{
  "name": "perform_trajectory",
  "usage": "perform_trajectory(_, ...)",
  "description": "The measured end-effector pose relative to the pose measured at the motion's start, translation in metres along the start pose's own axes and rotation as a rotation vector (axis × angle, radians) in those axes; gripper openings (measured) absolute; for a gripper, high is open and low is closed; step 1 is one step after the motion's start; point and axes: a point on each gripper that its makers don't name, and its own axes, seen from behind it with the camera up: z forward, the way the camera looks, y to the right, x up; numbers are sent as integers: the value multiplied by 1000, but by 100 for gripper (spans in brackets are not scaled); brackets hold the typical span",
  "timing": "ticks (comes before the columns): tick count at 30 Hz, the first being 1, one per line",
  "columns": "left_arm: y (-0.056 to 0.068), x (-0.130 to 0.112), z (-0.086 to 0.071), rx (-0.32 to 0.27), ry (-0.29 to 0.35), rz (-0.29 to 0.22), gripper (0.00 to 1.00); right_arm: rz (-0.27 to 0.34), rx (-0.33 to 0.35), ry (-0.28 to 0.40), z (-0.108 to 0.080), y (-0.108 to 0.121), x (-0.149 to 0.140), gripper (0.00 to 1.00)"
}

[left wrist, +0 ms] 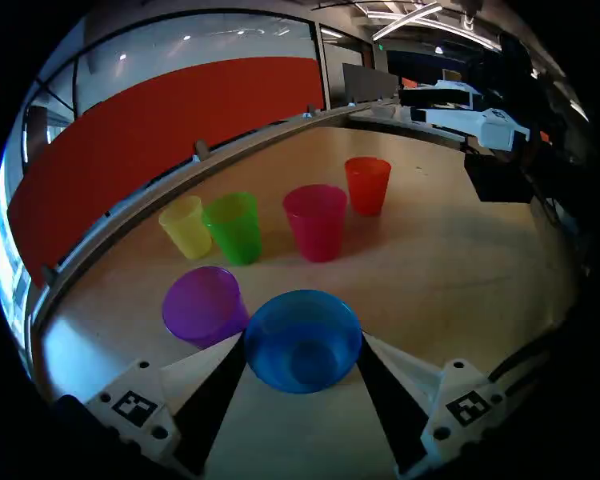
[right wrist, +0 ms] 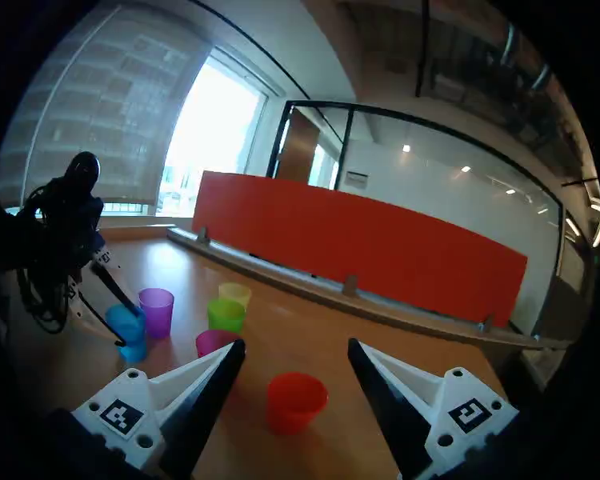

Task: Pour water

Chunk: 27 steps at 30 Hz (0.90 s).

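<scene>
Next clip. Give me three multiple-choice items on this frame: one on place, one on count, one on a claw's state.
1. Which cup does the left claw hold? A purple; B blue; C green.
2. How many cups are in view? A four; B five; C six.
3. The right claw is: A open; B shut on a yellow cup; C shut on a green cup.
B: the blue cup sits gripped between its fingers. C: yellow cup, green cup, pink cup, orange cup, purple cup, blue cup. A: its fingers stand apart, the orange cup ahead untouched.
</scene>
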Motion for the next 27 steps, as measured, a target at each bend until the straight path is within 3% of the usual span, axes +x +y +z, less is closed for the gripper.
perform_trajectory(17,4,-2,-4,11,-5,8,90,-7,3,8,-2,-5,3,100)
perform_trajectory(27,3,-2,-20,42,38,-20,89,6,13,14,0,-12,7,100)
